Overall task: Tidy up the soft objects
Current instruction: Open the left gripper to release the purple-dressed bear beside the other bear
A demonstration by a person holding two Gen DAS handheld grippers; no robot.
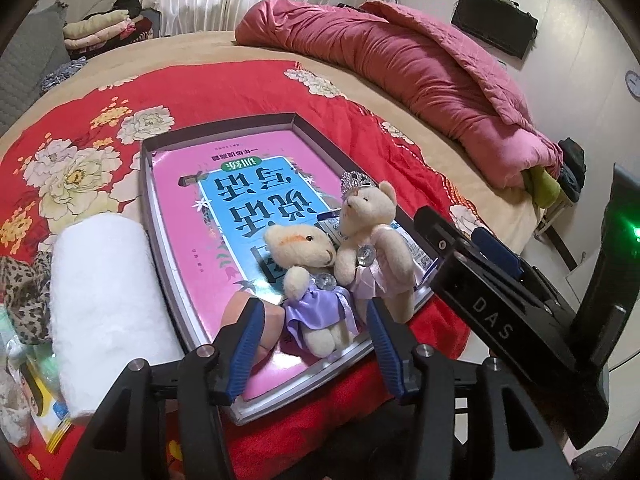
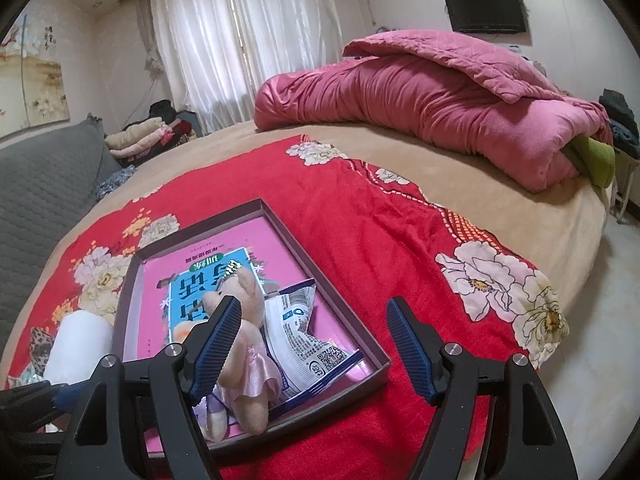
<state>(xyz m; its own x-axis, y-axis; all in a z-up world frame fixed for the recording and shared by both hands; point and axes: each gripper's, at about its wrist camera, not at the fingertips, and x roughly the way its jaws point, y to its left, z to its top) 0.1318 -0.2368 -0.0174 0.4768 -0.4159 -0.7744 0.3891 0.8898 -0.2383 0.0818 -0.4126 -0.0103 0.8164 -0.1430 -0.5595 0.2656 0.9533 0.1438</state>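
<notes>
Two cream teddy bears lie in a shallow dark-rimmed box (image 1: 296,115) on a pink and blue book (image 1: 224,200). The bear in a purple dress (image 1: 300,246) lies on its back with its legs between the blue pads of my left gripper (image 1: 316,340), which is open and does not press on it. The bear in a pink dress with a small crown (image 1: 372,216) leans against the first one. My right gripper (image 2: 314,344) is open over the box's near right corner (image 2: 384,364). The pink-dress bear (image 2: 252,356) sits just behind its left finger, beside a white printed packet (image 2: 304,340).
The box rests on a red flowered blanket (image 2: 380,220) on a bed. A rolled white towel (image 1: 104,304), a leopard-print cloth (image 1: 24,292) and a small booklet (image 1: 44,408) lie left of the box. A pink quilt (image 2: 420,112) is heaped at the far side, with folded clothes (image 2: 140,136) beyond.
</notes>
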